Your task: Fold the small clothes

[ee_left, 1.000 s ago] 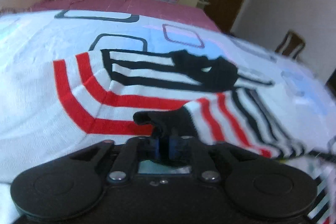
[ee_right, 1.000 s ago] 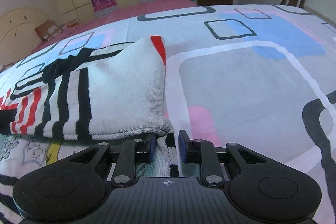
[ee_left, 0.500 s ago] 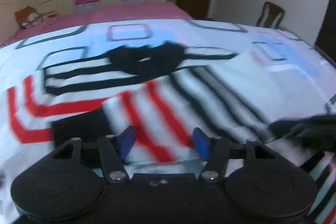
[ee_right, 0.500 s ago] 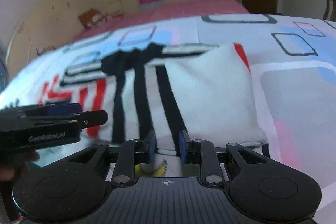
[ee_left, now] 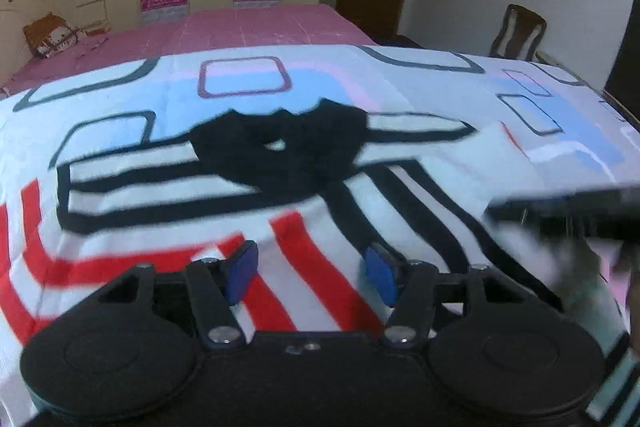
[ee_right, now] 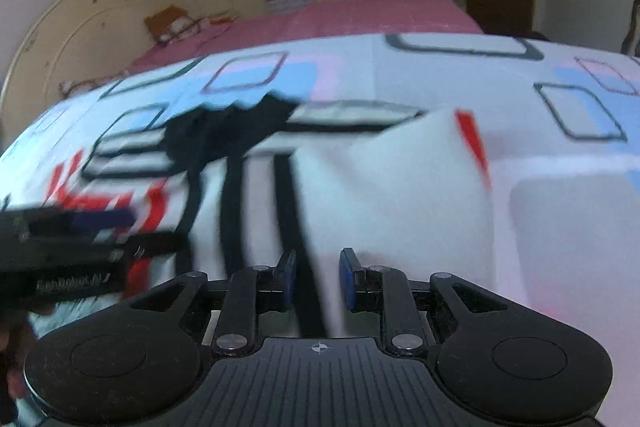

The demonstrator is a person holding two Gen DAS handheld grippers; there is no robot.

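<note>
The striped sweater (ee_left: 320, 211) lies on the patterned bedsheet (ee_left: 400, 75). The left gripper (ee_left: 310, 277) gapes empty above it; the right gripper (ee_right: 316, 279), at three o'clock, seemingly pinches its hem.

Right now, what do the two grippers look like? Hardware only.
Both matte black: two round discs at the base, hinged link arms with silver pivot pins, blue pads on the fingers. Left gripper carries pale lettering on its side, blurred. Right gripper has a ribbed top plate with a crosshair mark.
</note>
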